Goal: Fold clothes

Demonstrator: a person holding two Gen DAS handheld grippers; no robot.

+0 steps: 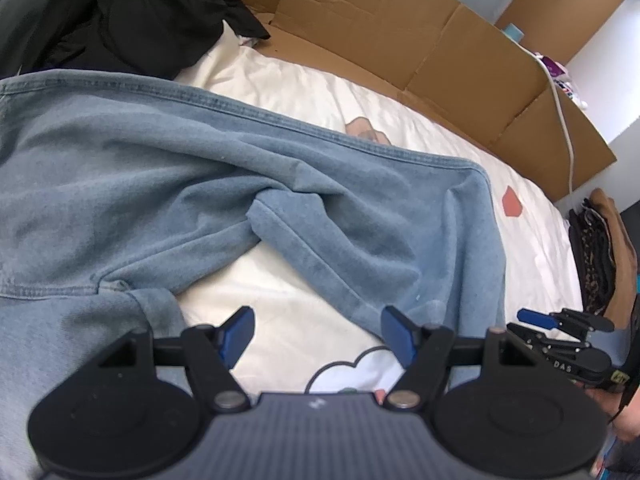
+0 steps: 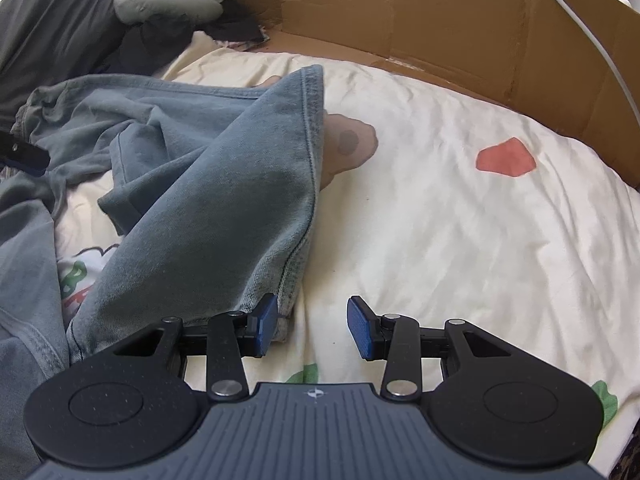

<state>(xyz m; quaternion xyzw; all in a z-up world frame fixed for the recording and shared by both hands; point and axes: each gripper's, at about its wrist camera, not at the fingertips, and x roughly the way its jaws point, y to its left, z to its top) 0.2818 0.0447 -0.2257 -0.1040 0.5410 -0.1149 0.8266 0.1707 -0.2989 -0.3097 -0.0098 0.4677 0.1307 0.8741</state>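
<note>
Blue rumpled jeans (image 1: 168, 184) run from nine o'clock toward four; left gripper (image 1: 318, 338) and right gripper (image 2: 312, 328) both spread, empty.

The light blue denim jeans (image 1: 168, 168) lie spread and crumpled on the white bed sheet (image 1: 304, 320). The fabric is faded, with darker stitched seams along the edges. One leg runs across the bed and its lower part bends down toward the near side, with a fold in the middle. The leg hem (image 2: 286, 304) lies flat on the sheet.
</note>
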